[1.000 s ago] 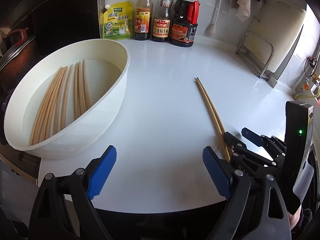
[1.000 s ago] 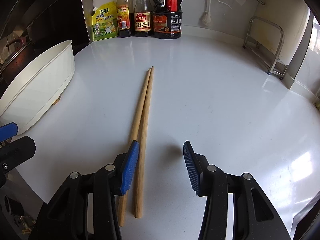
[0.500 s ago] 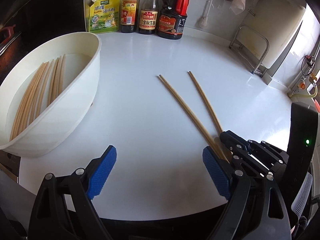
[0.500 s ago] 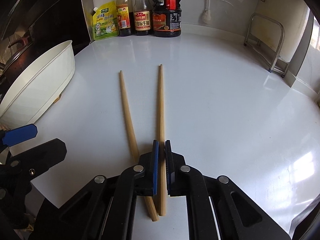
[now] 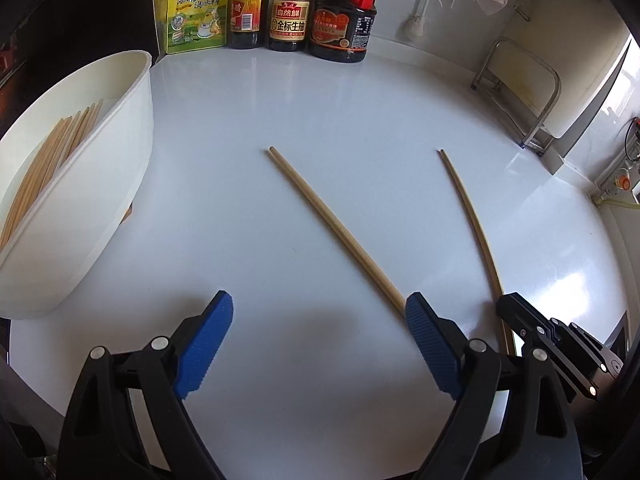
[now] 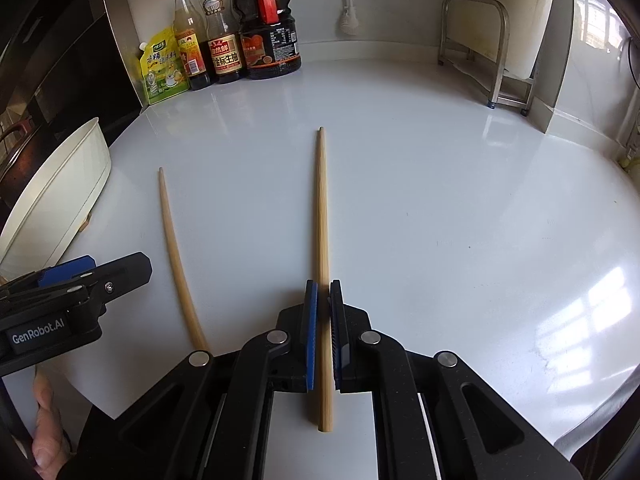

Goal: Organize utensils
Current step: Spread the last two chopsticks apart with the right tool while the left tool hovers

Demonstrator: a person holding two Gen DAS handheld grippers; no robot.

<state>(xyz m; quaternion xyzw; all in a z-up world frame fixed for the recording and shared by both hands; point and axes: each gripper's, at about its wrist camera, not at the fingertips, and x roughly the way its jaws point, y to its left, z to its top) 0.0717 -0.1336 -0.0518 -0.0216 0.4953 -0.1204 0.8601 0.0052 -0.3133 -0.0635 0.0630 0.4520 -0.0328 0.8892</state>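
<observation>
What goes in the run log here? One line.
right claw: shut on chopstick | left claw: open, empty | second chopstick: on counter | basin: holds chopsticks

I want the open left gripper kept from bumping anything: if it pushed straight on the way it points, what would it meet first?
Probably the bare white countertop between the left gripper's open jaws. The loose chopstick lies just right of that line, near the right fingertip, so it might get clipped; depth is hard to judge.

Countertop (image 6: 420,200): white, glossy, smooth. Chopsticks (image 6: 322,216): pale matt wood. Basin (image 5: 100,184): white matt plastic. Far-right rack (image 6: 500,40): brushed metal. Gripper pads (image 5: 204,340): blue ribbed plastic.
</observation>
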